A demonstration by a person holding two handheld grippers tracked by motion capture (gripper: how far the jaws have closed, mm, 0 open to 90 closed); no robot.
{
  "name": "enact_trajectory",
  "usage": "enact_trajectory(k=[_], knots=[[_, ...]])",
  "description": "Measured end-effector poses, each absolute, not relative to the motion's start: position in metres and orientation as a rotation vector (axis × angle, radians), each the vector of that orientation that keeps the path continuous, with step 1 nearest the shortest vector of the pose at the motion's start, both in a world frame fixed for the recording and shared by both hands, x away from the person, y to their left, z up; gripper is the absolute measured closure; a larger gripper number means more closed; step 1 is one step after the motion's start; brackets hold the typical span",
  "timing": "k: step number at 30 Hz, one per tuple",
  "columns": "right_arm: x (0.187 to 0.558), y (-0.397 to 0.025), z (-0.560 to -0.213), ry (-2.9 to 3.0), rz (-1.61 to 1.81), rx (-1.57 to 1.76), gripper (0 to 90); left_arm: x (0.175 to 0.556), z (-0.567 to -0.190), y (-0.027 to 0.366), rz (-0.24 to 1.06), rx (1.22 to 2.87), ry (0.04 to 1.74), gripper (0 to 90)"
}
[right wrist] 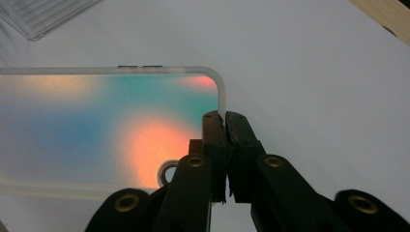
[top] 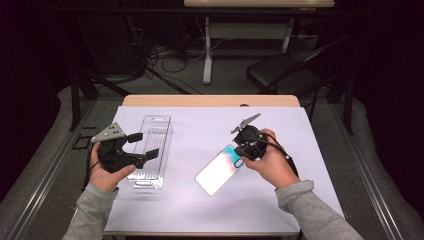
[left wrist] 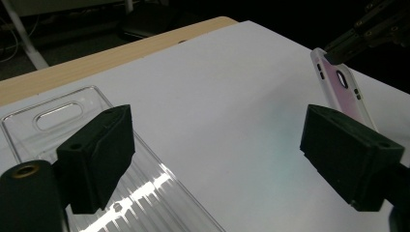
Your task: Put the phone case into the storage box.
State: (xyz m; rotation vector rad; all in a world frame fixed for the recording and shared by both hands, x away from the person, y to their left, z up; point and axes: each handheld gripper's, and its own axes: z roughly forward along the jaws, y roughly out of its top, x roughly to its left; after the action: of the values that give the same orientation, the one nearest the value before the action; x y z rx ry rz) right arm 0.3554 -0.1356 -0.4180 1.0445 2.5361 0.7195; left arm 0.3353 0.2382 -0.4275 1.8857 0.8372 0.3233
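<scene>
White sheet over a wood-edged table (top: 210, 100) in a dark room w/ cables and a folding chair (top: 280, 70) behind. Right gripper (top: 243, 153), held in the person's right hand near the sheet's middle, has its jaws pinched tight on the end edge of a phone case (top: 218, 171), beside the camera cutout; the case, w/ teal, pink and orange blotches, slants down from the gripper to the sheet at its far end. Left gripper (top: 143, 145) sits at the table's left w/ jaws spread wide, holding nothing, over a clear ribbed plastic tray (top: 156, 131) lying flat on the sheet. Tray and case are well apart. Grey sleeves come in from the near edge.
</scene>
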Motion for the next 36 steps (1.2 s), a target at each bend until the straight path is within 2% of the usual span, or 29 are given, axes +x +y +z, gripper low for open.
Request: enact_trajectory(k=[31, 36], knots=[[0.352, -0.111, -0.411, 2.485, 0.734, 0.932, 87.8, 0.331, -0.437, 0.210, 0.261, 1.909, 0.763, 15.9], [0.351, -0.107, -0.411, 2.483, 0.742, 0.921, 87.8, 0.330, -0.439, 0.206, 0.241, 1.910, 0.753, 18.8]])
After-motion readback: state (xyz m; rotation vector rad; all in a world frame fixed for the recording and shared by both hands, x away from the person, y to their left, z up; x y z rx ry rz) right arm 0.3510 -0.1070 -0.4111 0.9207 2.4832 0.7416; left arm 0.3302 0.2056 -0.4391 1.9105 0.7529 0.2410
